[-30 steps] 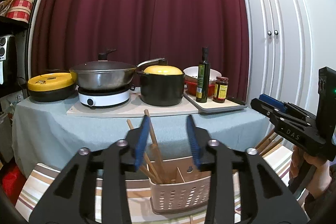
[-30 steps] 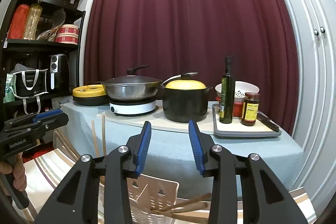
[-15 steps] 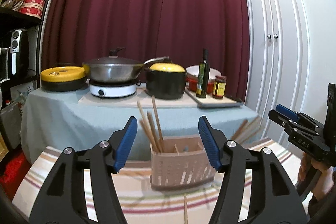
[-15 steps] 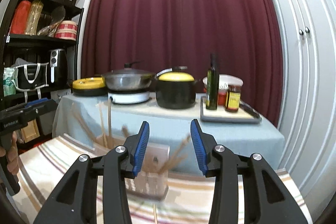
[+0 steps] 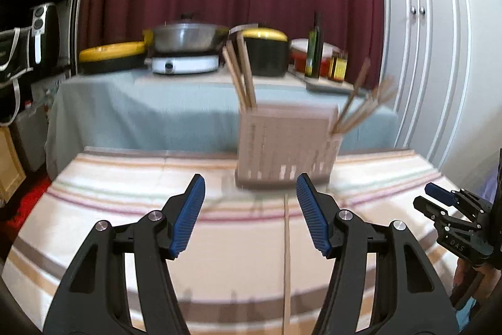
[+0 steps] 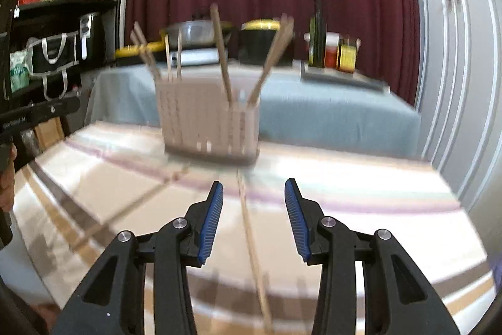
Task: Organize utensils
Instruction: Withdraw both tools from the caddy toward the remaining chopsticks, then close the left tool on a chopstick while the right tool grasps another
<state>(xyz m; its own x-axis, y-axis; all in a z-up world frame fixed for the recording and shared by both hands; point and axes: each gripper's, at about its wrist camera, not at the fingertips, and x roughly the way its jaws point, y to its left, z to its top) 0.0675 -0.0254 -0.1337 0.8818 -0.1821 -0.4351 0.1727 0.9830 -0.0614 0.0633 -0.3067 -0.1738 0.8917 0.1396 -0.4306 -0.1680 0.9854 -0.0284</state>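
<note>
Two hand-held black tools with ribbed blue pads face a striped cloth worktop (image 5: 103,228); the left tool (image 5: 249,217) has its jaws wide apart and empty; the right tool (image 6: 253,220) also stands apart, gripping nothing. A beige perforated plastic utensil caddy (image 5: 284,143) stands ahead on the cloth, with thin wooden chopsticks (image 5: 241,74) leaning out of its compartments (both views are motion-blurred). One loose pale wooden chopstick (image 6: 251,240) lies flat on the cloth, running towards the camera between the right tool's jaws; another loose stick (image 6: 131,209) lies slanted to its left. The likely risk: the slim, smooth, round stick could roll or slip out of the pads if pinched off-centre; a careless approach could also nudge the light caddy and tip its leaning sticks.
</note>
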